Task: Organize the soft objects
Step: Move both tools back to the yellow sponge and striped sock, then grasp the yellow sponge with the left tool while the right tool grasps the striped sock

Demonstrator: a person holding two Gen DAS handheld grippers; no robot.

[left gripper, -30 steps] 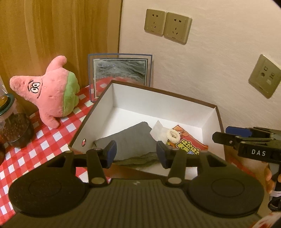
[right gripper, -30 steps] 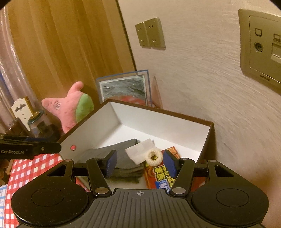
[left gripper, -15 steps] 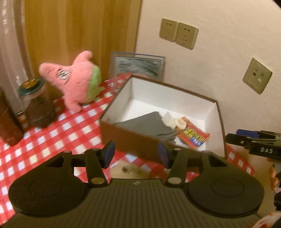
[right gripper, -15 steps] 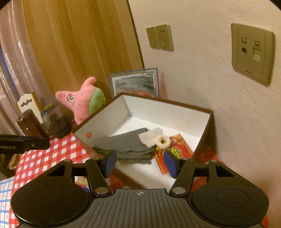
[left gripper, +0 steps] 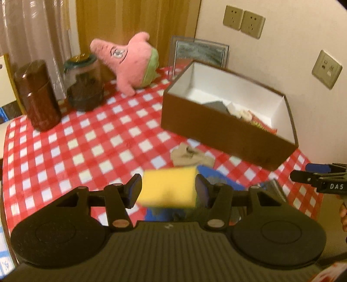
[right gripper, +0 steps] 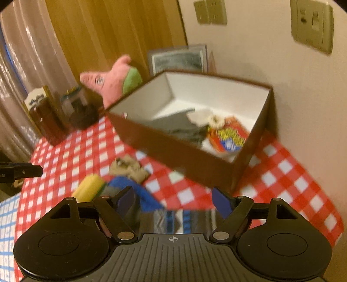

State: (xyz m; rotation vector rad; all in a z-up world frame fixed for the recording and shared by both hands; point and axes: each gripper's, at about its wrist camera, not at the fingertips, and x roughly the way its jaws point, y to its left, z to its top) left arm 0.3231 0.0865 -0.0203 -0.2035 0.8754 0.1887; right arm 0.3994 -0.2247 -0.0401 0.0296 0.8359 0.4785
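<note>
A brown box (left gripper: 227,134) with a white inside stands on the red checked cloth; it also shows in the right wrist view (right gripper: 195,156). Inside lie a grey cloth (right gripper: 180,128), a white scrunchie (right gripper: 214,120) and a snack packet (right gripper: 229,136). A yellow sponge (left gripper: 169,188) lies between the fingers of my left gripper (left gripper: 168,189), which is open around it. A beige soft piece (left gripper: 188,156) and a blue cloth (right gripper: 141,193) lie in front of the box. A pink starfish plush (left gripper: 128,60) stands at the back. My right gripper (right gripper: 173,200) is open and empty above the blue cloth.
A brown canister (left gripper: 36,95) and a glass jar (left gripper: 84,84) stand at the back left. A framed picture (left gripper: 199,52) leans on the wall behind the box. Wall sockets (left gripper: 244,20) are above. The red checked cloth (left gripper: 76,141) covers the table.
Both grippers have pulled back and down from over the box. The sponge, beige piece and blue cloth have come into view, and the sponge now sits between my left fingers.
</note>
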